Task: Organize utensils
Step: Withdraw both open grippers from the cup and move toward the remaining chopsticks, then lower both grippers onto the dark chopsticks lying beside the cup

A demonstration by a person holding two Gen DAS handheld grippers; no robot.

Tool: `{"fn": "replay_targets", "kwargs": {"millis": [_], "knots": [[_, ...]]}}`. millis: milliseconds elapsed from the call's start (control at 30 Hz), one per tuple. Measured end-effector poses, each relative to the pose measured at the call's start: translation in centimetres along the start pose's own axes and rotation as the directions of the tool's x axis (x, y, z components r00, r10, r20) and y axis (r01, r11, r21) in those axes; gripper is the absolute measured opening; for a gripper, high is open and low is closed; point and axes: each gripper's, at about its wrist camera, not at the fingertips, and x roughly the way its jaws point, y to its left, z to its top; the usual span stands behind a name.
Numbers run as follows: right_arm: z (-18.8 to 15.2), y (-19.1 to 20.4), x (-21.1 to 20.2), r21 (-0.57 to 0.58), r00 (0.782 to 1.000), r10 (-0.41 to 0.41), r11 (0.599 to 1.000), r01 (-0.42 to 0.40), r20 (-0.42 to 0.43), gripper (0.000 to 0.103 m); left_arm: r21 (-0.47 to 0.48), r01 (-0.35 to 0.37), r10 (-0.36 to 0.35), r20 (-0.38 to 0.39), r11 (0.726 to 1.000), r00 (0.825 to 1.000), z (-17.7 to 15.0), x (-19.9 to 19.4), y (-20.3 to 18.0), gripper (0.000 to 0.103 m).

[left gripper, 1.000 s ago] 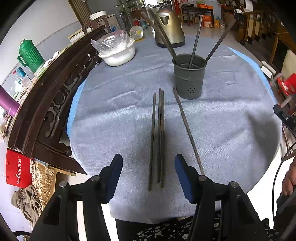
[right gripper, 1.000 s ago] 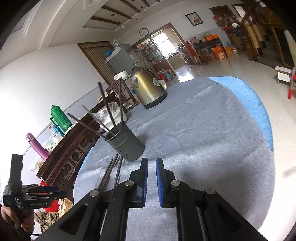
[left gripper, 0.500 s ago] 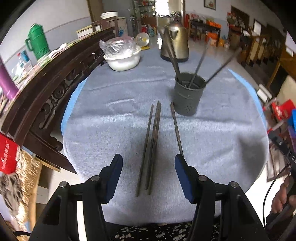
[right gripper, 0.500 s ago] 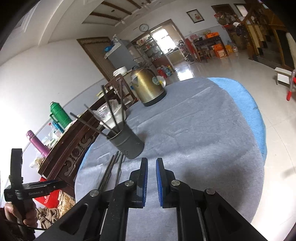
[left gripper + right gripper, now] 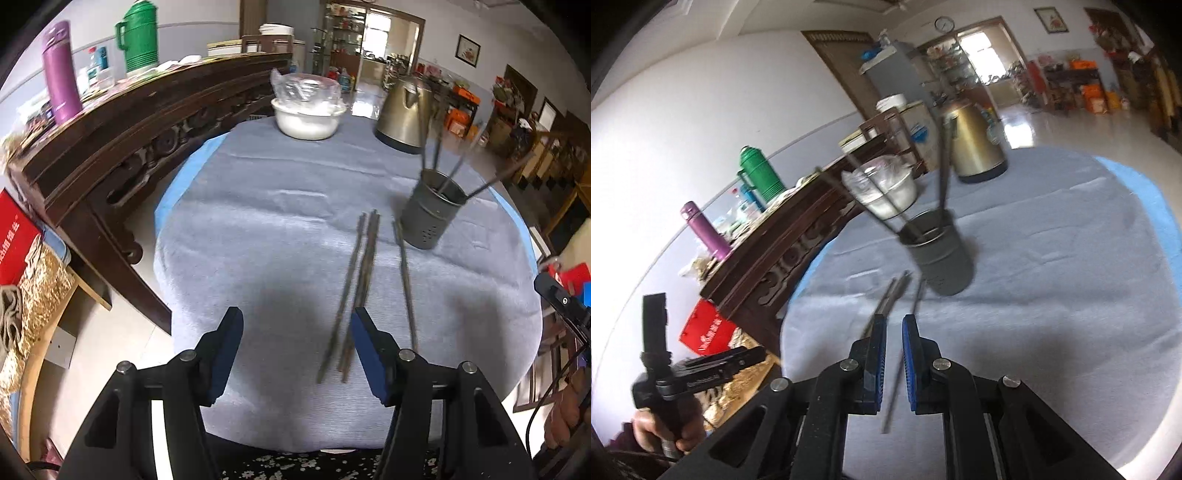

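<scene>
Several dark chopsticks (image 5: 360, 280) lie side by side on the grey tablecloth (image 5: 258, 240), one (image 5: 405, 280) apart on the right. A grey perforated holder (image 5: 430, 214) with several chopsticks standing in it is behind them; it also shows in the right wrist view (image 5: 942, 254). My left gripper (image 5: 295, 350) is open and empty, above the near table edge, left of the chopsticks. My right gripper (image 5: 894, 360) has a narrow gap and holds nothing; the lone chopstick (image 5: 905, 354) lies on the cloth below the gap.
A white bowl covered in plastic (image 5: 308, 114) and a brass kettle (image 5: 402, 110) stand at the far side. A dark carved wooden cabinet (image 5: 110, 147) runs along the left with a purple flask (image 5: 61, 74) and green thermos (image 5: 138, 37).
My left gripper has swung left and pulled back, so the chopsticks now sit to its right. My right gripper has moved left over the lone chopstick, its gap slightly wider.
</scene>
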Motion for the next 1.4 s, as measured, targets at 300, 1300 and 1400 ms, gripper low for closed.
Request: {"fn": "replay_targets", "kwargs": {"millis": [300,1300,1400], "knots": [[0.1,0.6,4.1,0.052,0.993,-0.065,0.996,0.070,-0.098,0.012,-0.008,0.070,-0.070,-0.039,0.998,0.997,-0.4,3.5,2.6,0.065],[-4.9,2.5,16.5,-0.056,0.870,-0.313,0.947,0.316,-0.380,0.012,0.085,0.274,-0.253,-0.200,0.958,0.947,-1.2,9.5,3.9,0.065],[-5.0,2.2,16.3,-0.060,0.872,-0.316,0.946,0.317,-0.373,0.008,0.083,0.289,-0.266,-0.214,0.954,0.940,-0.8,9.9,3.1,0.065]]}}
